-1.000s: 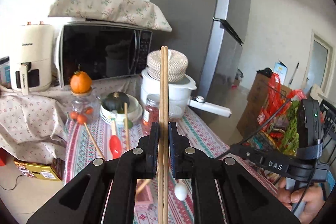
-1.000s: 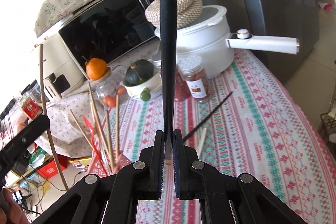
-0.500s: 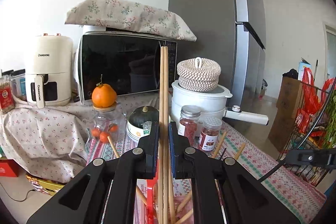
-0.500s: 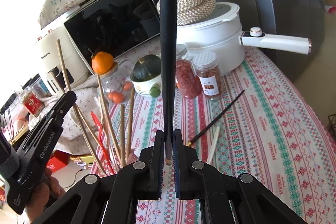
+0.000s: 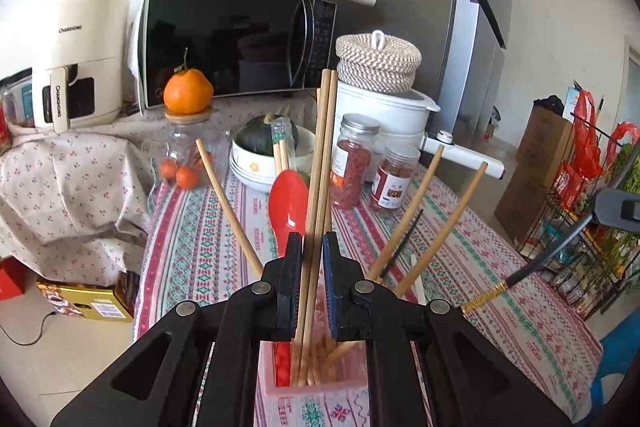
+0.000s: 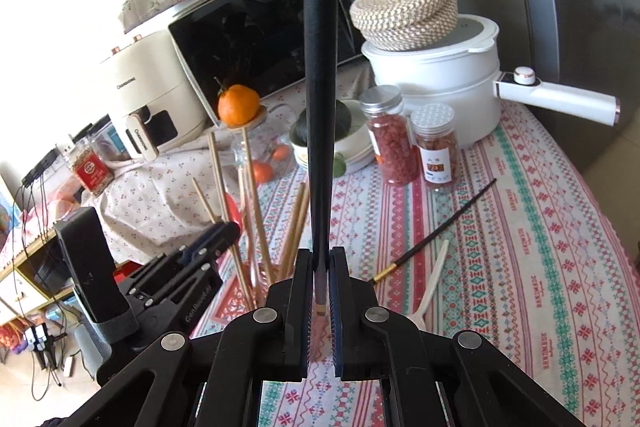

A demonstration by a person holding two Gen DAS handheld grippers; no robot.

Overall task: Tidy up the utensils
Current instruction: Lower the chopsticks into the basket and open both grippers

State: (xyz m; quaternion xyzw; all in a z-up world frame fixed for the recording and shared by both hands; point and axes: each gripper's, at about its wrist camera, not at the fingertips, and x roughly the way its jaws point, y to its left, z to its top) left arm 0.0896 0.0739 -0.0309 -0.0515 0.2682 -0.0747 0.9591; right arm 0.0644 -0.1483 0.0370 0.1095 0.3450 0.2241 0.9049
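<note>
My left gripper (image 5: 312, 247) stands over a pink utensil holder (image 5: 316, 375). Its jaws have a gap, and a pair of wooden chopsticks (image 5: 320, 163) stands loosely between them with the lower ends in the holder. The holder also has several wooden chopsticks and a red spoon (image 5: 287, 203). My right gripper (image 6: 320, 263) is shut on a black chopstick (image 6: 319, 75) held upright. A second black chopstick with a gold tip (image 6: 436, 231) and a white spoon (image 6: 432, 287) lie on the tablecloth. The left gripper also shows in the right wrist view (image 6: 224, 231), beside the holder.
On the patterned tablecloth (image 6: 540, 247) stand two spice jars (image 6: 412, 143), a bowl with a green squash (image 5: 264, 143), a glass jar with an orange on top (image 5: 188, 95) and a white pot (image 6: 440, 67). A microwave (image 5: 236, 39) and air fryer (image 5: 80, 55) stand behind.
My left gripper has lowered the wooden chopsticks into the pink holder and its jaws have opened. The right gripper kept hold of the black chopstick and moved a little closer to the holder.
</note>
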